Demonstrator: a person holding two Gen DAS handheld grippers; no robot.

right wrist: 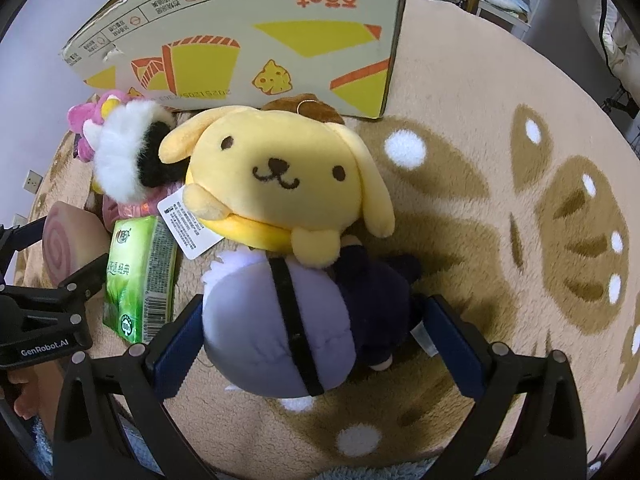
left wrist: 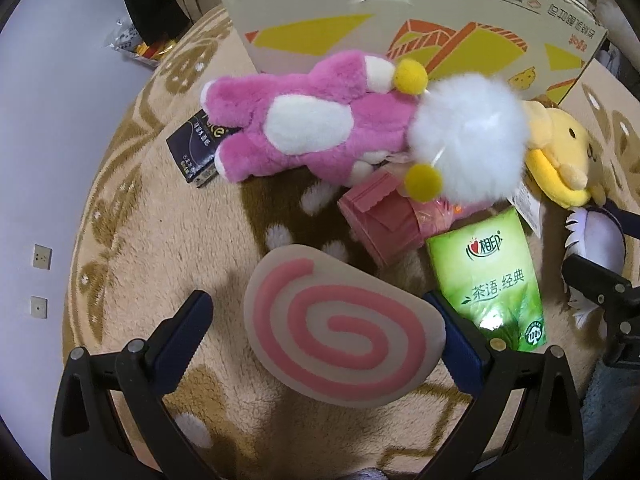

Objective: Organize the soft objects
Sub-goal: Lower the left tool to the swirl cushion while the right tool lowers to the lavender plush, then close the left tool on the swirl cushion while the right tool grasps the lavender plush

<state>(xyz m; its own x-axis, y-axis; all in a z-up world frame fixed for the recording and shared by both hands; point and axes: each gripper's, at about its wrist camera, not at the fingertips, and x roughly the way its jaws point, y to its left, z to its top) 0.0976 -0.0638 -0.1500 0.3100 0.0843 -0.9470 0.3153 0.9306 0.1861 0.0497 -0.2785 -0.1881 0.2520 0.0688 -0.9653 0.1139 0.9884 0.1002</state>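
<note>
Down on the fluffy tan rug (right wrist: 460,92), soft things lie in a loose cluster in front of a printed cardboard box (right wrist: 248,32). Seen from the left wrist, the left gripper (left wrist: 324,320) is spread wide around a swirl cushion (left wrist: 340,328) (white with a pink spiral); the cushion's right edge meets the right finger, while the left finger stands apart from it. Past the cushion lies a pink plush toy (left wrist: 304,120) on its back, a white fluffy pompom (left wrist: 468,140) with yellow balls over its head, a pink pouch (left wrist: 380,220) below it, and a green tissue pack (left wrist: 492,272) just beside the cushion. A dark small box (left wrist: 196,148) sits at the pink toy's foot.

From the right wrist, the right gripper (right wrist: 316,320) is also spread, its fingers (right wrist: 178,340) either side of a lavender doll (right wrist: 280,320) in dark clothes with a black strap across it; the left finger touches the doll's pale head. A yellow dog plush (right wrist: 280,176) rests partly on top of that doll, with a paper tag (right wrist: 184,224) hanging from it.
</note>
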